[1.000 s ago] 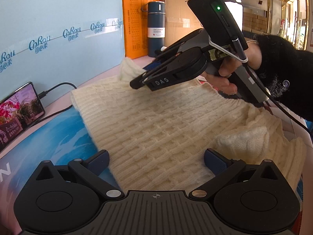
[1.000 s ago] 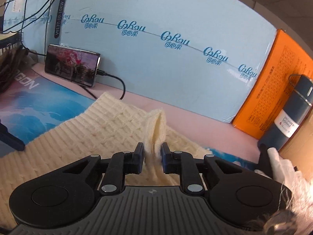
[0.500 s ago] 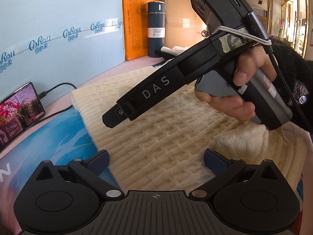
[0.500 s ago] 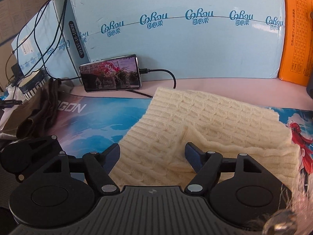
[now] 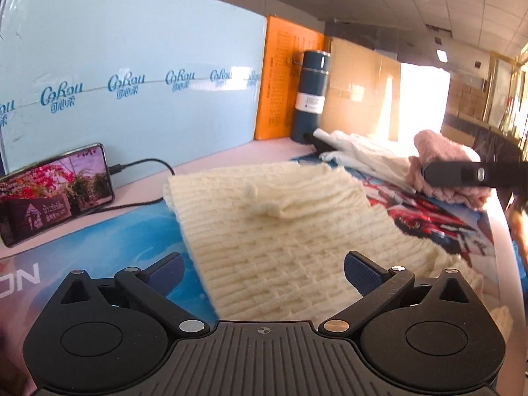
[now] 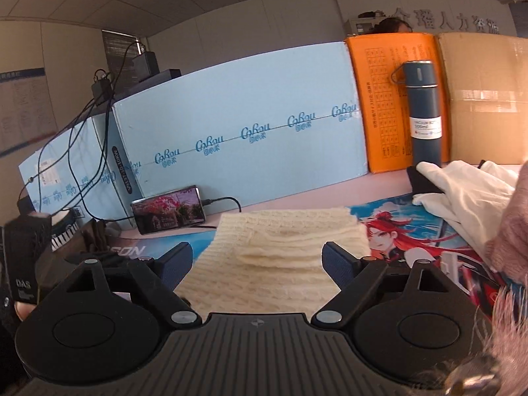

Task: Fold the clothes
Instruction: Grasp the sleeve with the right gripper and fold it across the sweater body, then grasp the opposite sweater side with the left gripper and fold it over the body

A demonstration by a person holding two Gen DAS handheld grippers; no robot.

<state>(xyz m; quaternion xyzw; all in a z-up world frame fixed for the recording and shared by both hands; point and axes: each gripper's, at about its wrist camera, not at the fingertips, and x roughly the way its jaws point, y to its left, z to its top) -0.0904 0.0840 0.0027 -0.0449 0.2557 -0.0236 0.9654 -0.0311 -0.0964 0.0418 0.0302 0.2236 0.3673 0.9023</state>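
Printed desk mat point(image 5: 99, 231) under a cream knit sweater point(image 5: 280, 231), pale blue board point(image 5: 148, 66) behind.
Sweater lies flat mid-mat, a folded flap on its far part. Left gripper point(image 5: 262, 270) hovers at the near edge, jaws wide apart, nothing between them. Right gripper point(image 6: 257, 260) faces the sweater from the near side, jaws opening, empty. Phone point(image 5: 52, 194) leans far left; pink garment point(image 5: 452, 171) and white cloth point(image 5: 369, 155) sit far right near the blue flask point(image 5: 310, 95).

An office — wall lettering point(image 6: 445, 21), grid ceiling tiles point(image 5: 429, 6), stacked cartons point(image 6: 485, 99) behind the desk.
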